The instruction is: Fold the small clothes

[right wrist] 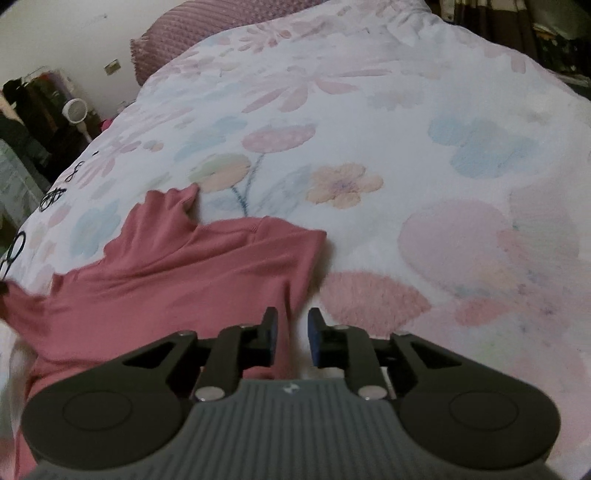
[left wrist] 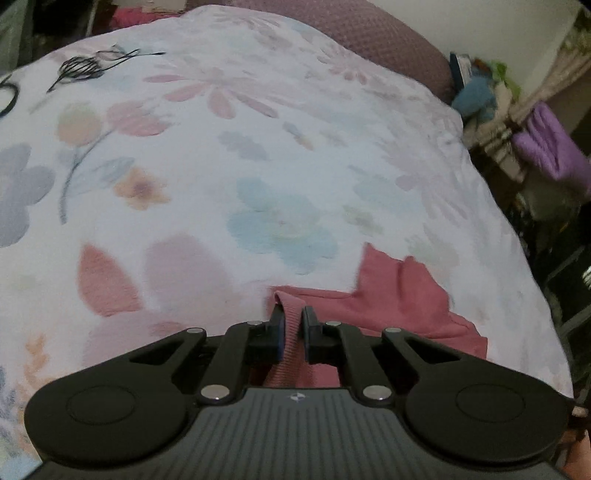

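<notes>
Ribbed pink garment (left wrist: pixel 291 332) edge; fuzzy floral blanket (left wrist: pixel 221 166)

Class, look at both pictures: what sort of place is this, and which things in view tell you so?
Most likely a bedroom. A flowered quilt covers a bed, a mauve pillow lies at its far end, and clothes hang by the wall.

Floral blanket (left wrist: pixel 258 155), mauve pillow (left wrist: pixel 369 33), black hangers (left wrist: pixel 85 66)
</notes>
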A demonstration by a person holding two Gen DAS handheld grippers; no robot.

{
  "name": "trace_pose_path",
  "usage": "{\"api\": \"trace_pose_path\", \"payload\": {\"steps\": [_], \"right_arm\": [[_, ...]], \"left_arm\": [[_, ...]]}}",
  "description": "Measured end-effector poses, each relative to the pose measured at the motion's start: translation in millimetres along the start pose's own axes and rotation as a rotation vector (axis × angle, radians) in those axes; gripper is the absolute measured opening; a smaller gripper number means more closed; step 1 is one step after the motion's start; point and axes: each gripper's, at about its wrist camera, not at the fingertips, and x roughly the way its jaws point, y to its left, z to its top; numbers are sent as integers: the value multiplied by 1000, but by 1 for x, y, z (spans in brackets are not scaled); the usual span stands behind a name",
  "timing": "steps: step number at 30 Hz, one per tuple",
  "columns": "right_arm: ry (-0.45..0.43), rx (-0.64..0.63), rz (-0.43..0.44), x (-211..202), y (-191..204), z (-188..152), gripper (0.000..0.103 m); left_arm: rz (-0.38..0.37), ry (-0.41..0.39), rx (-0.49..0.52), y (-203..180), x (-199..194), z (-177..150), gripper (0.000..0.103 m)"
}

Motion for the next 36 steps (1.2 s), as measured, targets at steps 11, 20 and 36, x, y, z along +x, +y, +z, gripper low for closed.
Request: {"api": "trace_pose_path", "payload": {"steps": [11, 20, 36], "right_arm": [[-38, -110, 9, -34, 19, -23, 14], [-39, -100, 14, -40, 16, -33, 15], [-18, -185, 67, -52, 53, -35, 14]], "left_arm": [[-73, 227, -40, -69, 80, -21, 23], [-70, 154, 10, -44, 38, -27, 46], [-2, 191, 380, -70, 39, -79, 40]]}}
